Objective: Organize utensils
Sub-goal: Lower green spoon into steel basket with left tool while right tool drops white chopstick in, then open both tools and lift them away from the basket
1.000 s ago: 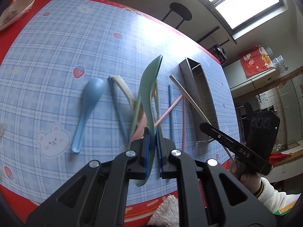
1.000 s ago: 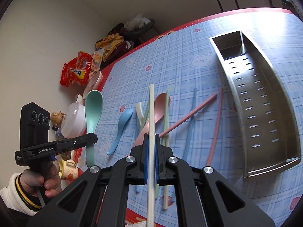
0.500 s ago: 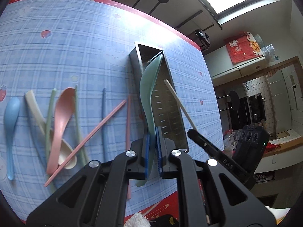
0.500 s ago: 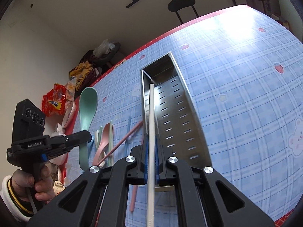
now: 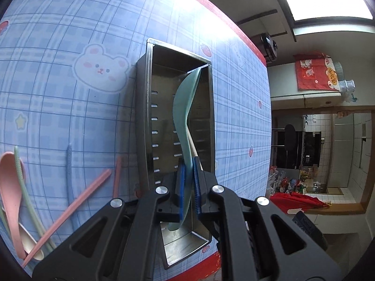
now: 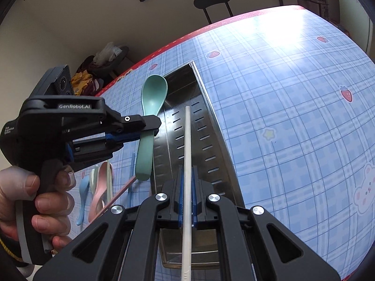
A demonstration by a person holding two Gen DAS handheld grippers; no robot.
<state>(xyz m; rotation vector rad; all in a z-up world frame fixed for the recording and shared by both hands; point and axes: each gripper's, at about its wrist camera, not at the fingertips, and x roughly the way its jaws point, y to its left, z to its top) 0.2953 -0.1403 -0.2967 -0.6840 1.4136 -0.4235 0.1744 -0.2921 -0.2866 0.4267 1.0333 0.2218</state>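
Note:
My left gripper (image 5: 188,175) is shut on the handle of a green spoon (image 5: 185,107) and holds it over the long steel utensil tray (image 5: 143,126). From the right wrist view the same left gripper (image 6: 152,126) carries the green spoon (image 6: 152,98) beside the tray's left wall (image 6: 225,145). My right gripper (image 6: 186,187) is shut on a white chopstick (image 6: 187,145) that points along the tray, above its slotted floor. A short piece of that white chopstick (image 5: 193,149) shows behind the spoon in the left wrist view.
Loose on the blue checked tablecloth (image 5: 58,46), left of the tray: a pink spoon (image 5: 9,187), pink chopsticks (image 5: 77,203), a green chopstick (image 5: 20,171), a blue chopstick (image 5: 68,164), and a light blue spoon (image 6: 82,199). A hand (image 6: 42,203) grips the left tool. The table's red edge (image 5: 201,264) is near.
Both grippers have swung from above the loose utensils to over the steel tray, each carrying its utensil. The tray now fills the middle of both views, and the left gripper has come lower.

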